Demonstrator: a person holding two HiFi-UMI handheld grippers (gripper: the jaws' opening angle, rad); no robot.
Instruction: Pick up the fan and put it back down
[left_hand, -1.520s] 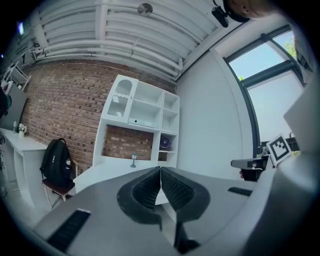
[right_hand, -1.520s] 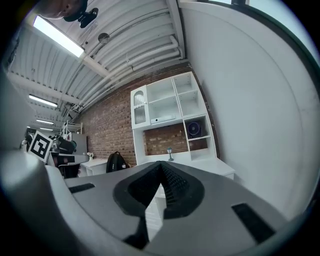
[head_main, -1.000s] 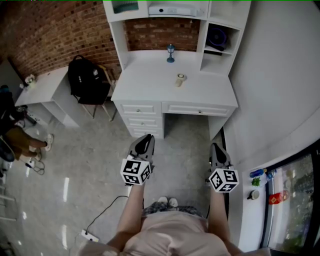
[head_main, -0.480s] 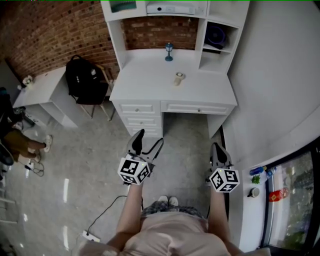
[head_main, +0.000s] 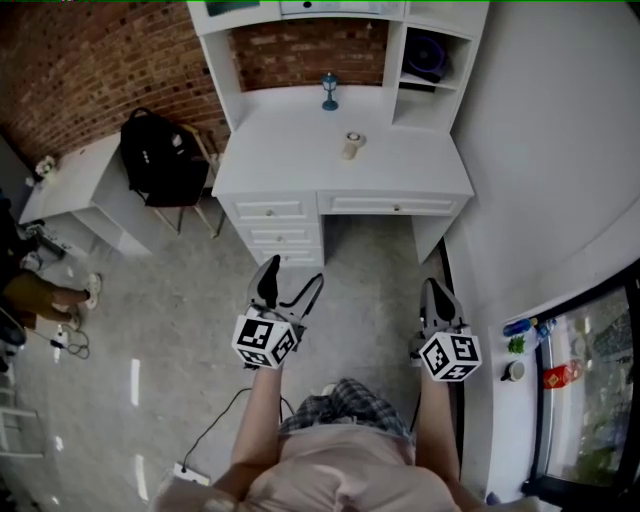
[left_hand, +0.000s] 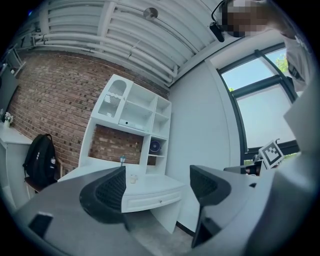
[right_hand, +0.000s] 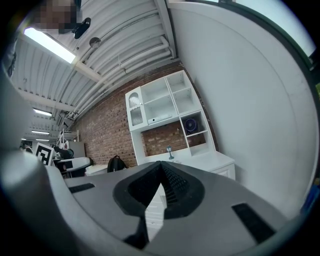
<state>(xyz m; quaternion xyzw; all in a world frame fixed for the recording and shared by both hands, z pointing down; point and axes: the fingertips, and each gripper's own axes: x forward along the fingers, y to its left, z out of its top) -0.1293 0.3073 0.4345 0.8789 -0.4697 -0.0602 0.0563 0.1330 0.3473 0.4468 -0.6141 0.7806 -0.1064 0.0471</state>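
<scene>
Since the fan sits in the desk hutch's right cubby, well off, walk up first. Left gripper, jaws opening w/ nothing between, suits the grab. Right gripper is closed, empty.

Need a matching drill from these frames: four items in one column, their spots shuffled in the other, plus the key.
Items
1 fan
2 backpack
3 blue lantern
4 cream object

Places
a on the chair beside the desk
b middle of the desk top
c in the shelf cubby above the desk top
d back of the desk top

Pairs: 1-c, 2-a, 3-d, 4-b
</scene>
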